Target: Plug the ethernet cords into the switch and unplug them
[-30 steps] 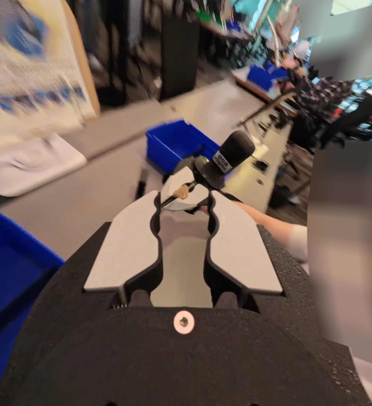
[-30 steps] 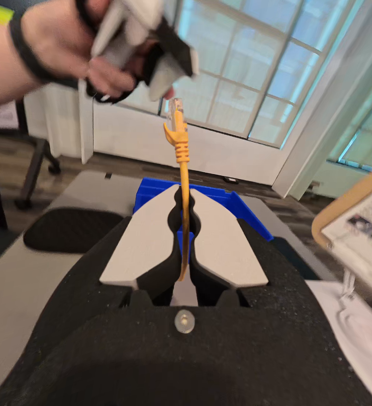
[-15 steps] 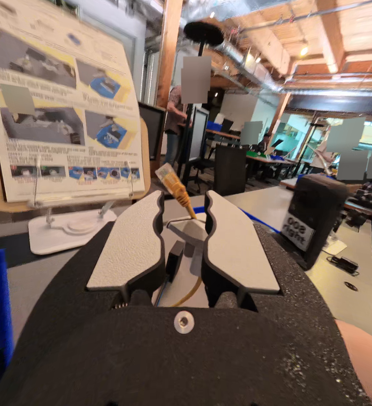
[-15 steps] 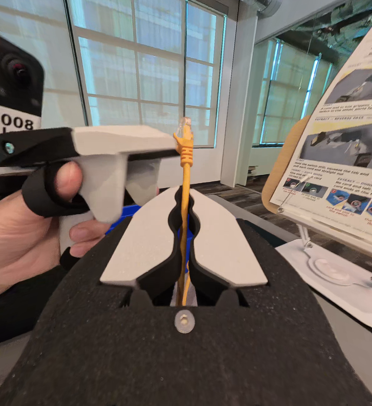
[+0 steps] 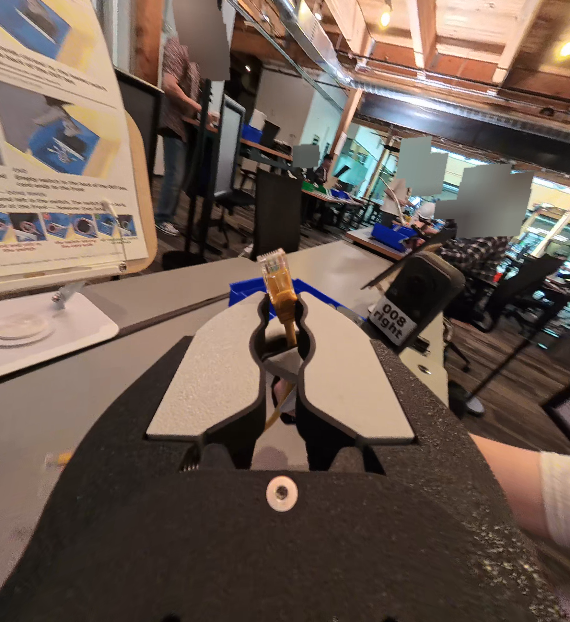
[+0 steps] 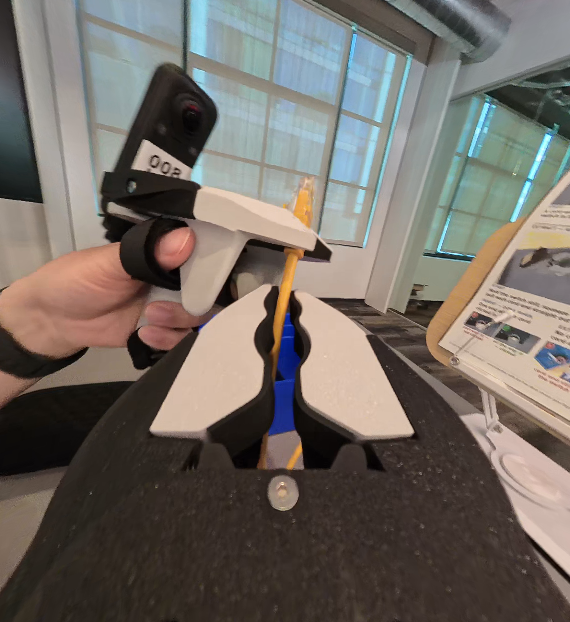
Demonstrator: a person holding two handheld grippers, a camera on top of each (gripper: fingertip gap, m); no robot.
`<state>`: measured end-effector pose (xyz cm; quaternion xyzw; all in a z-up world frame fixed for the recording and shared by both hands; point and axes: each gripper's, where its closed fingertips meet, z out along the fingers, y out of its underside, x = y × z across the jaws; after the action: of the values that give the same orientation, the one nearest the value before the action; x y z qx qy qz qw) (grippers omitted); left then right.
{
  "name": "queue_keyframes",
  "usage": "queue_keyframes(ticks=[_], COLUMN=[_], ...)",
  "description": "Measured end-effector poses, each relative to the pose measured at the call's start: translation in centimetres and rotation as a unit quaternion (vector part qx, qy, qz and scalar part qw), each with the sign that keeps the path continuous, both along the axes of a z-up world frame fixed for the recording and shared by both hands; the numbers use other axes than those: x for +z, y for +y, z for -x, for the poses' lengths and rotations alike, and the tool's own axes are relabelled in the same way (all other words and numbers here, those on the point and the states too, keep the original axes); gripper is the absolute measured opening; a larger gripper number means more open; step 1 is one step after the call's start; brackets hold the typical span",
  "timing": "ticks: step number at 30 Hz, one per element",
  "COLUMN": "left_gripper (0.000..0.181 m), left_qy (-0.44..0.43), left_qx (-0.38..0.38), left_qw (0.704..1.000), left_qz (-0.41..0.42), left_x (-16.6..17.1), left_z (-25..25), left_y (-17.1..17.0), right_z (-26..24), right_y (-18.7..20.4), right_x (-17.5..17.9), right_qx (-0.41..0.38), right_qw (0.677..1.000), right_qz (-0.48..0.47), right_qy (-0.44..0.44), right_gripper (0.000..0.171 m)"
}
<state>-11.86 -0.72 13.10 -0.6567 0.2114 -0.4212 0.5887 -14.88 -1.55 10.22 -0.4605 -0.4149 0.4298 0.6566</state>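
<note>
A yellow ethernet cord (image 6: 285, 279) stands upright, with its clear plug (image 5: 274, 271) on top. My right gripper (image 6: 281, 294) is shut on the cord lower down. My left gripper (image 5: 281, 298) is shut on the yellow boot just under the plug. In the right wrist view the left gripper (image 6: 312, 240) comes in from the left, held by a hand, and the plug (image 6: 302, 198) sticks up above its fingers. The right gripper's camera body (image 5: 411, 303) shows in the left wrist view. The switch is not in view.
A blue bin (image 5: 243, 294) sits on the grey table (image 5: 162, 292) behind the grippers; it also shows between the right fingers (image 6: 285, 387). An instruction board on a white stand is close by (image 5: 58, 168) (image 6: 529, 303). People and desks are far behind. My two grippers' fingertips are within a few centimetres of each other.
The left gripper has swung up and over to the cord's top end, and its fingers have closed on the boot under the plug. The right gripper has kept hold of the cord.
</note>
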Motion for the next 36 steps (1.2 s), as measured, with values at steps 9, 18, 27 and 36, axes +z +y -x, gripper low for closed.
queue_keyframes(ticks=[9, 18, 27, 36], left_gripper=[0.013, 0.013, 0.012, 0.031], left_qy=[0.129, 0.262, 0.344, 0.284], left_qx=[-0.092, -0.159, -0.182, -0.179], left_qw=[0.987, 0.950, 0.918, 0.939], left_qz=[0.027, 0.058, 0.081, 0.077], left_x=[-2.8, -7.6, -10.0, -9.2], left_z=[-0.2, -1.0, -1.6, -0.8], left_y=[-2.5, -5.4, -6.2, -6.3], right_z=[-2.2, -4.1, -2.6, -1.9], right_y=[-3.1, -3.3, -5.1, -4.8], right_x=[-0.5, 0.0, -4.6, -3.8], right_qx=[0.209, 0.249, 0.304, 0.319], right_qw=[0.969, 0.953, 0.913, 0.908], right_qz=[0.039, 0.103, 0.123, 0.173], right_qy=[-0.122, -0.137, -0.244, -0.207], right_gripper=[0.027, 0.031, 0.018, 0.011])
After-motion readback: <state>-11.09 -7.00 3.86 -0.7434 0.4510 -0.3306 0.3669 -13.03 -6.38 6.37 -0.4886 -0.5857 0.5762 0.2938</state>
